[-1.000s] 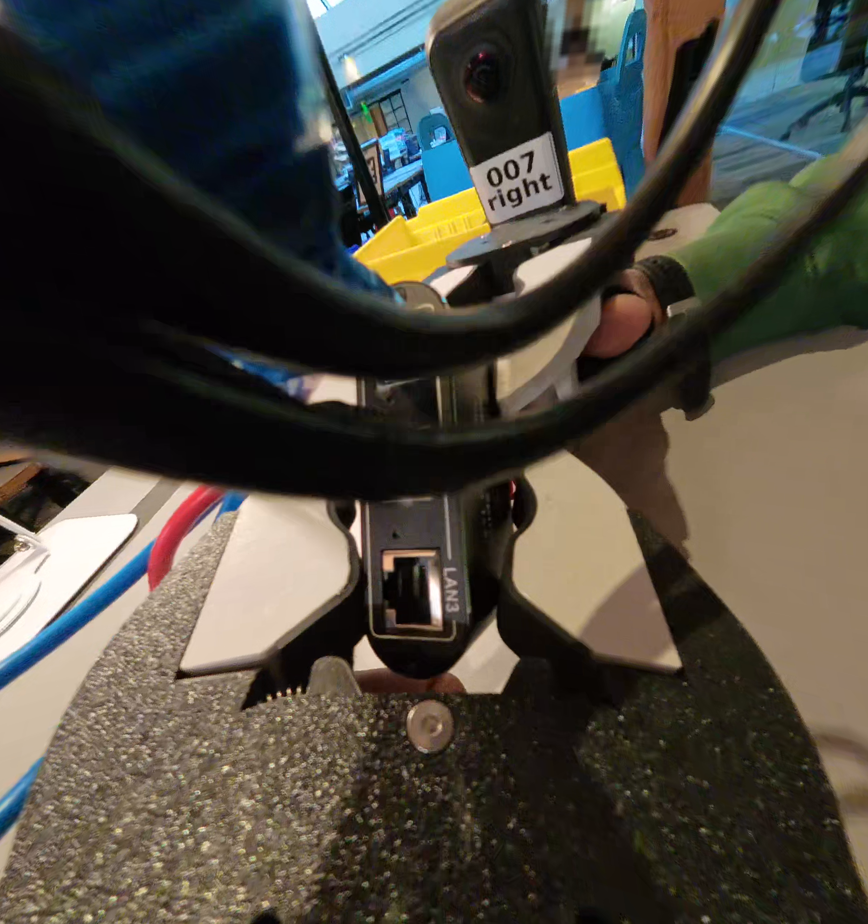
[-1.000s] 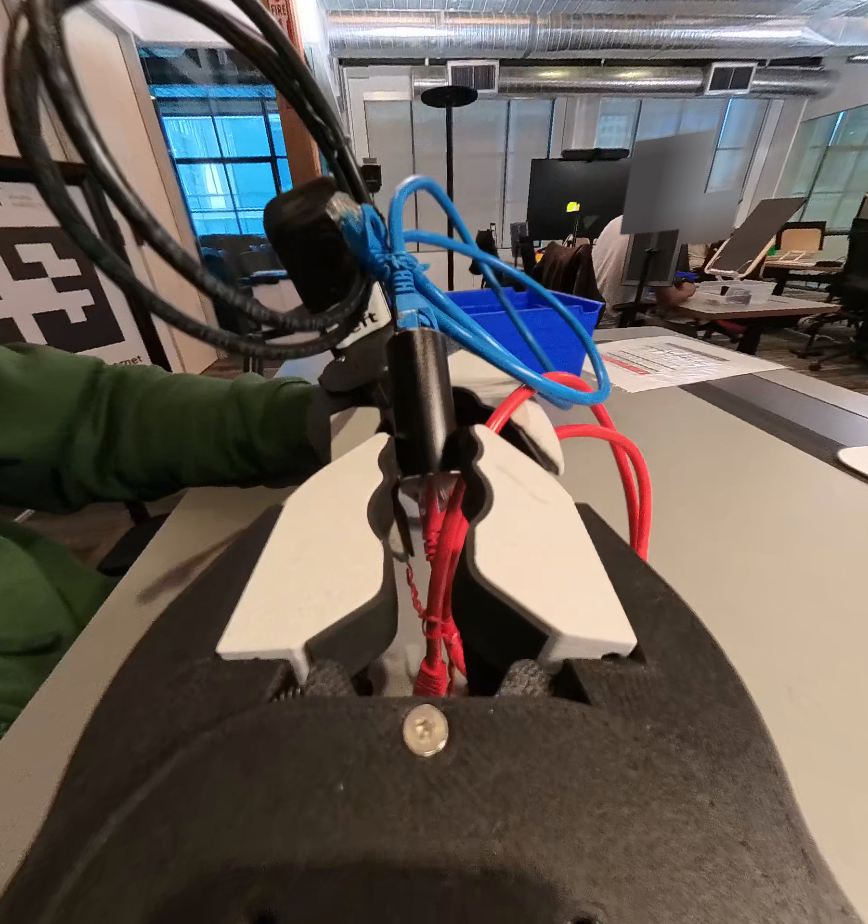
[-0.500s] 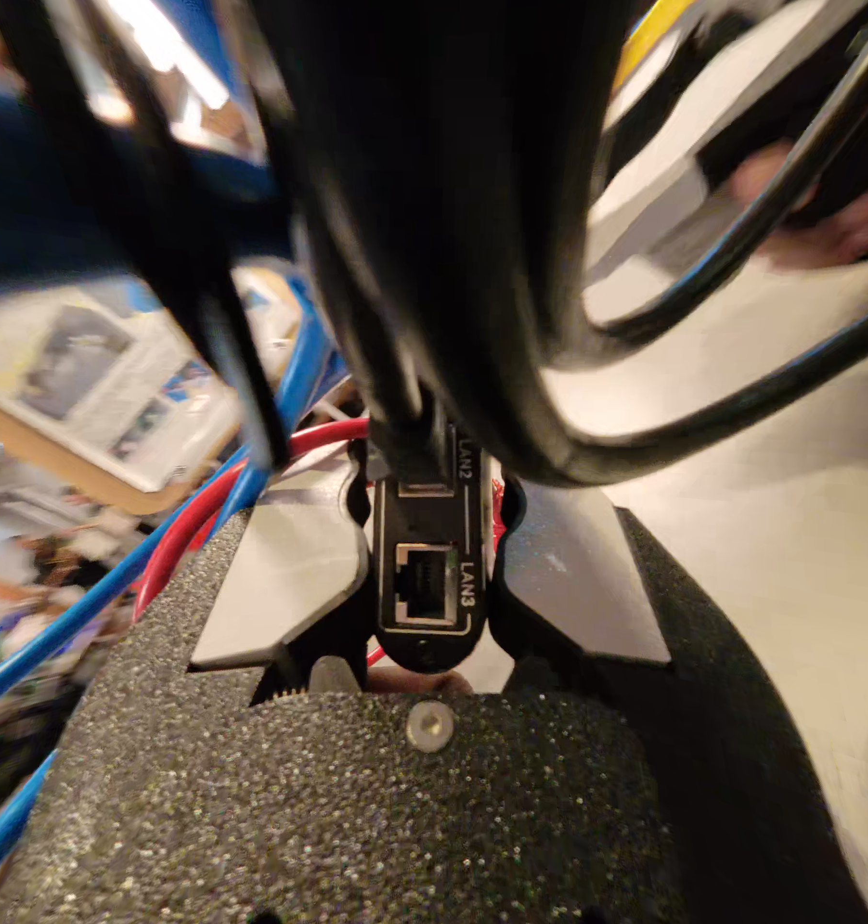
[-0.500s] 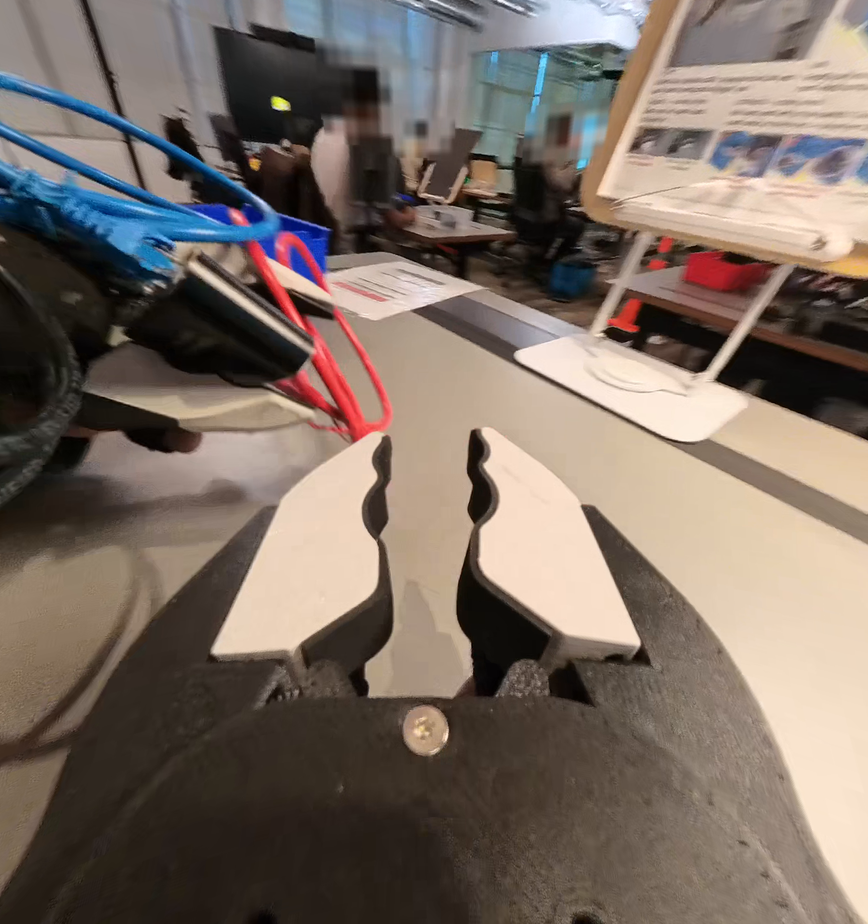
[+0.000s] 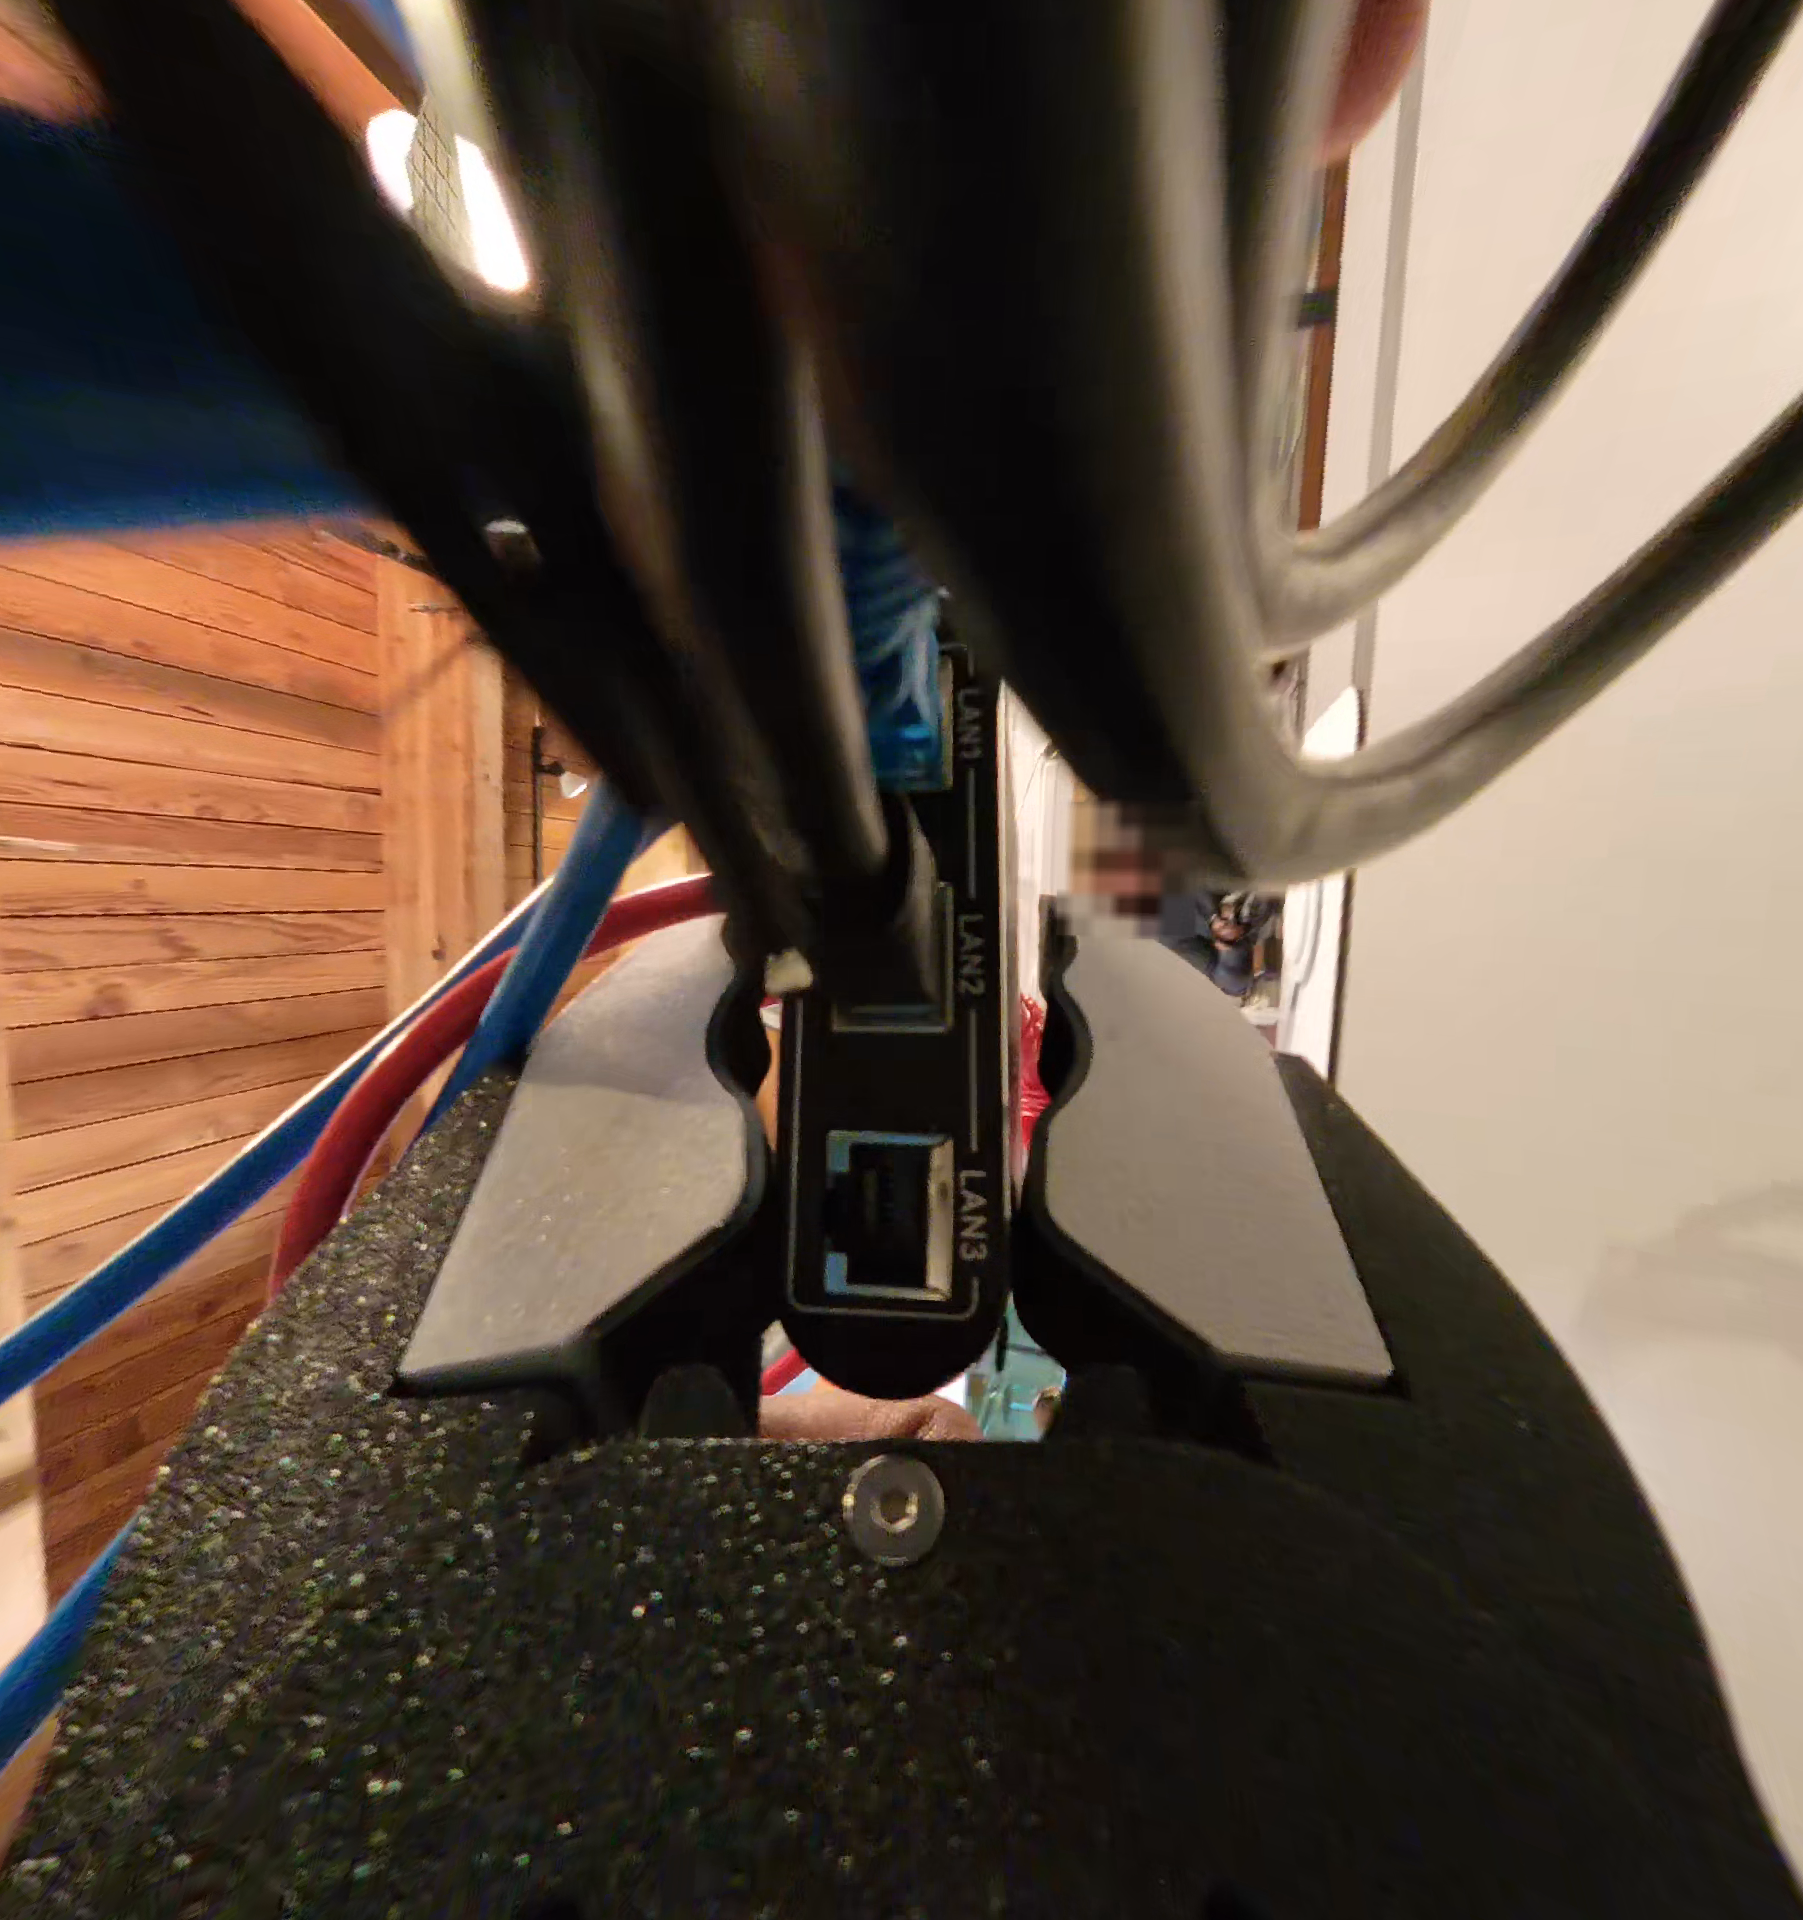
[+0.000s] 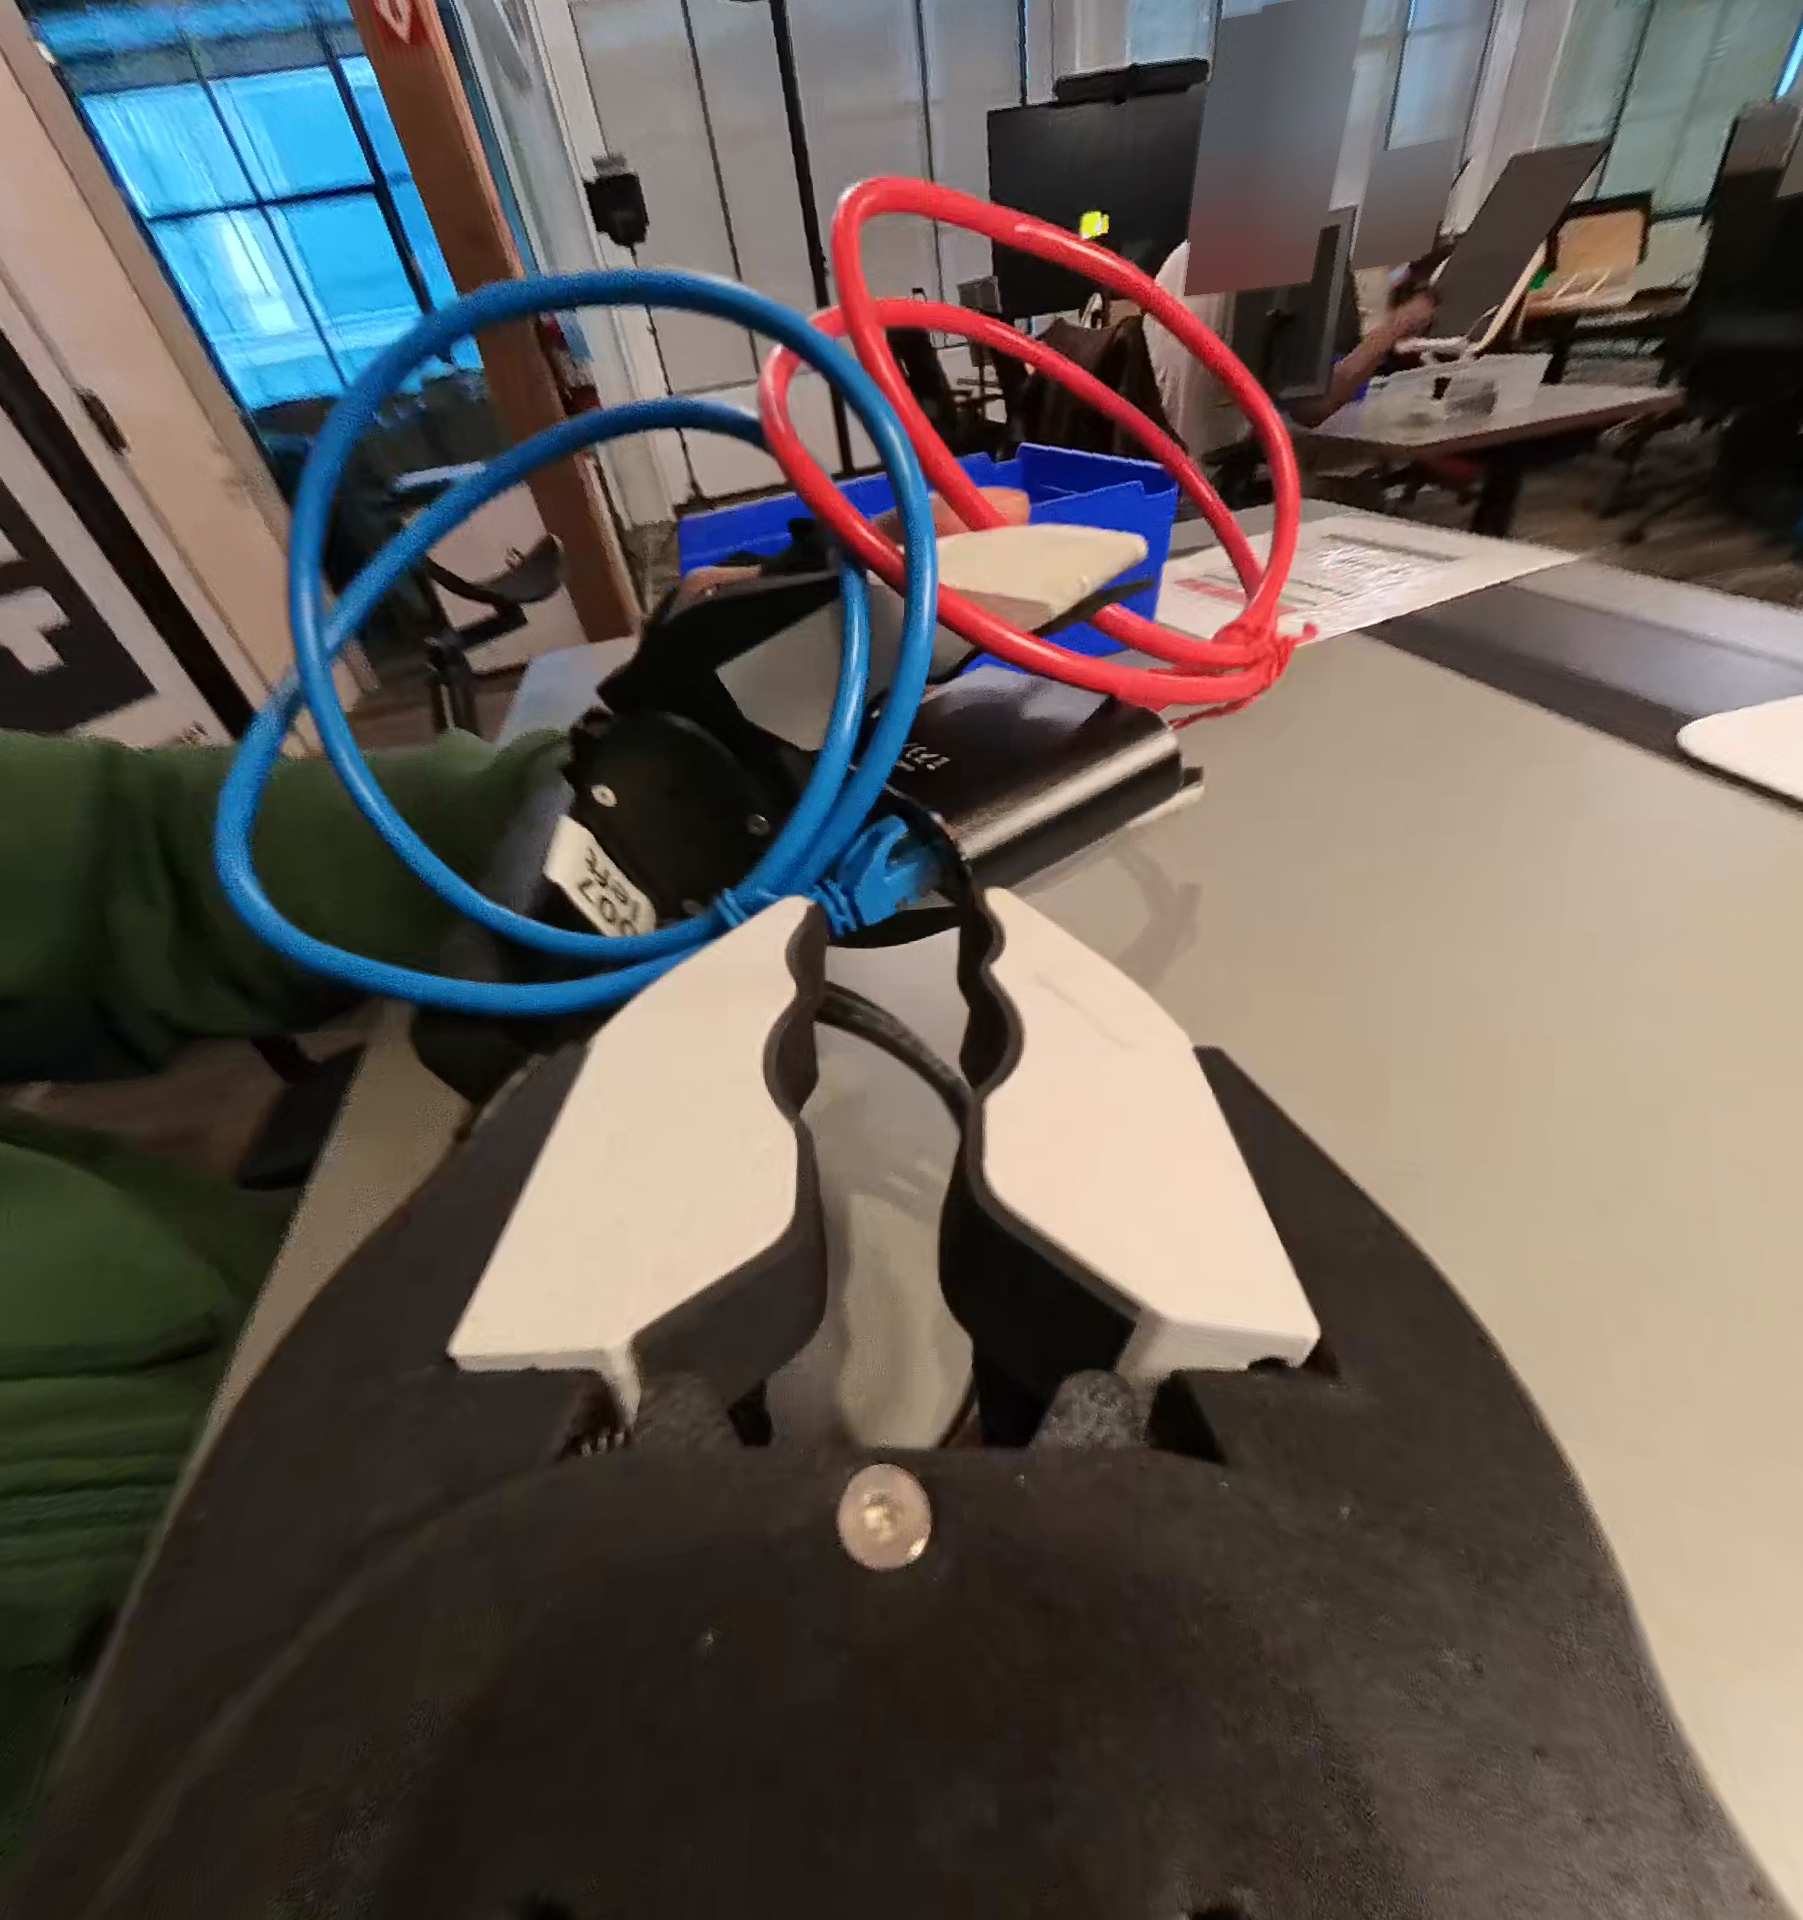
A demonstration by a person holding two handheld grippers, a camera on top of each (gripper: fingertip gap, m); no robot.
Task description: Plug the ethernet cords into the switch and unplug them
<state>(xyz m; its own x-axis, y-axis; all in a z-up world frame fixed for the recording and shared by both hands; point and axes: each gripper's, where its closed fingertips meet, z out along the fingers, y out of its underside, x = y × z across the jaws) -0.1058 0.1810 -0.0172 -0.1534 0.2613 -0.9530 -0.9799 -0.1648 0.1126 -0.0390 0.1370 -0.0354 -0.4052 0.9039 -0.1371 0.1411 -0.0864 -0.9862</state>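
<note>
My left gripper point(image 5: 892, 1039) is shut on the black switch point(image 5: 886, 1340), port face toward the camera. The lowest port point(image 5: 886, 1216) is empty. A black cord point(image 5: 876, 914) sits in the middle port and a blue plug point(image 5: 897, 675) in the one above. In the right wrist view the switch point(image 6: 1042, 748) is held level above the table, with the blue cord coil point(image 6: 564, 623) and red cord coil point(image 6: 1032, 416) standing up from it. My right gripper point(image 6: 892, 914) is open just below the blue plug point(image 6: 886, 862). The black cord point(image 6: 876, 1039) runs between its fingers.
A grey table point(image 6: 1499, 1039) stretches ahead. A blue bin point(image 6: 1084, 499) and a paper sheet point(image 6: 1396, 561) lie behind the switch, a white stand base point(image 6: 1790, 748) at the right edge. A green sleeve point(image 6: 97, 883) is at left. A wooden wall point(image 5: 149, 831) shows behind the left gripper. My right fingertips sit around 8 cm from my left ones.
My right gripper left the switch's red-cord end, swung away open, and has come back to the port side by the blue plug. My left gripper turned the switch, still holding it.
</note>
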